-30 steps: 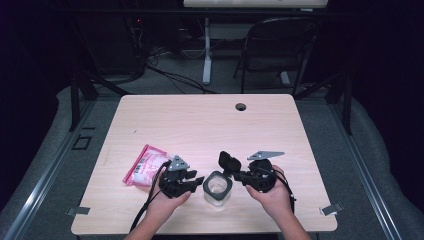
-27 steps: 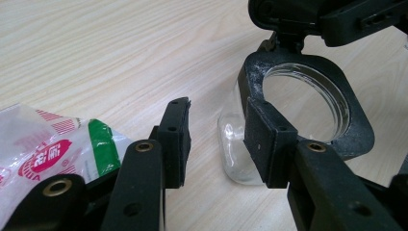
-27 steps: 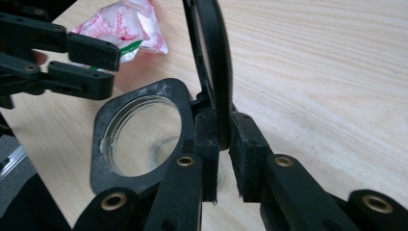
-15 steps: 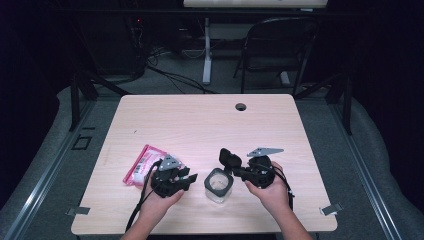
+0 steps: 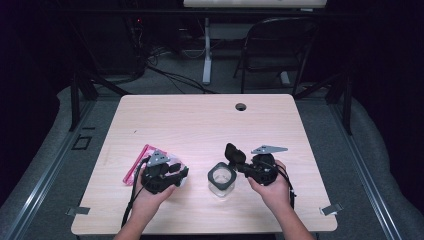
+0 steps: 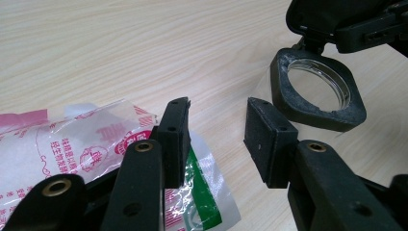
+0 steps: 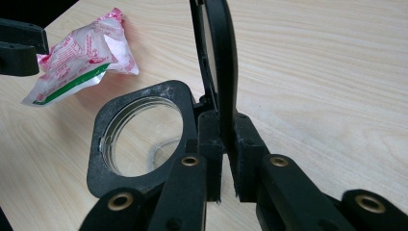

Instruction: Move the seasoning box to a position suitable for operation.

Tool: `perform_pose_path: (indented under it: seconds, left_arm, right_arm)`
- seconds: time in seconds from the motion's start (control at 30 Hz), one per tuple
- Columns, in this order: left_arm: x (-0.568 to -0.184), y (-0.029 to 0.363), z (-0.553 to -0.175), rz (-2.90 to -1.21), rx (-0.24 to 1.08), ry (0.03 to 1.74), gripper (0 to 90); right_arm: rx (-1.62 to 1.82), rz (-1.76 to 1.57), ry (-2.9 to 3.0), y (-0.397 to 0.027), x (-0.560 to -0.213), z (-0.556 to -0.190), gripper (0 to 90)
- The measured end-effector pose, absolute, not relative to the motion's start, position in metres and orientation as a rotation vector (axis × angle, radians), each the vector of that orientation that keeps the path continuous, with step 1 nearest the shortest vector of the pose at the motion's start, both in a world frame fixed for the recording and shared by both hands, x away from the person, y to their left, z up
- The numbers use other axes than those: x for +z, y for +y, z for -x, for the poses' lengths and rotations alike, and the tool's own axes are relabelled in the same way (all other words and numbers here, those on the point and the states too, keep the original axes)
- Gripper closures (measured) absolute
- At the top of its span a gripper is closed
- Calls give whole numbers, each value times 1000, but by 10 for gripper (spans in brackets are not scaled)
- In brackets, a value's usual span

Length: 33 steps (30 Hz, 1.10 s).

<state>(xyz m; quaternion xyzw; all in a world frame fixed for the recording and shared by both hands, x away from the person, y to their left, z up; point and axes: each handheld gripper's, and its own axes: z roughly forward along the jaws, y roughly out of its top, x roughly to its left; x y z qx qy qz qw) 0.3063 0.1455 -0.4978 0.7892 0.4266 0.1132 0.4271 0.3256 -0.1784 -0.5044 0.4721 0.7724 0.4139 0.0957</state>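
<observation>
- We hold the left tongs (image 5: 172,175) in our left hand (image 5: 150,192) low over the desk (image 5: 200,120), jaws apart with nothing between them.
- In the left gripper view the left tongs (image 6: 216,127) show a clear gap between the two black pads (image 6: 175,139); bare desk (image 6: 120,43) lies in the gap.
- A pink-and-white plastic packet (image 5: 142,160) lies flat on the desk under and just behind the left tongs. In the left gripper view the packet (image 6: 77,139), with a green band at one end, passes beneath the left-hand pad.
- We hold the right tongs (image 5: 240,165) in our right hand (image 5: 272,187), jaws closed on the raised black lid (image 5: 234,152) of a clear jar (image 5: 221,179).
- In the right gripper view the right tongs (image 7: 226,144) clamp the lid (image 7: 219,53) edge-on; the lid stands upright on its hinge, between the two pads.
- The jar (image 7: 142,137) stands on the desk just beside the right tongs, between the two tongs. Its black square collar frames a round open mouth.
- In the left gripper view the jar (image 6: 315,89) sits ahead of the right-hand pad, near but apart from it.
- The packet (image 7: 79,55) lies beyond the jar from the right tongs, not touching it.
</observation>
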Motion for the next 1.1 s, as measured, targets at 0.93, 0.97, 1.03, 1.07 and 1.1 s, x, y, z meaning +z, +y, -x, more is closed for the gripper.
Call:
perform_pose_path:
  seconds: [0.93, 0.97, 1.03, 1.07, 1.1]
  left_arm:
    - [-497, 159, -324, -1975, 293, 1085, 520]
    - [-496, 160, -325, -1980, 301, 1081, 518]
    - [-496, 160, -326, -1986, 310, 1076, 515]
    - [-496, 161, -327, -1987, 313, 1074, 513]
    - [-495, 161, -327, -1990, 316, 1071, 510]
  right_arm:
    - [1161, -1376, 2346, -193, -486, -306, 550]
    - [1164, -1373, 2341, -193, -486, -305, 548]
    - [1150, -1380, 2328, -194, -485, -303, 535]
    - [1142, -1375, 2333, -195, -485, -303, 533]
    - [1147, -1384, 2328, -195, -486, -302, 523]
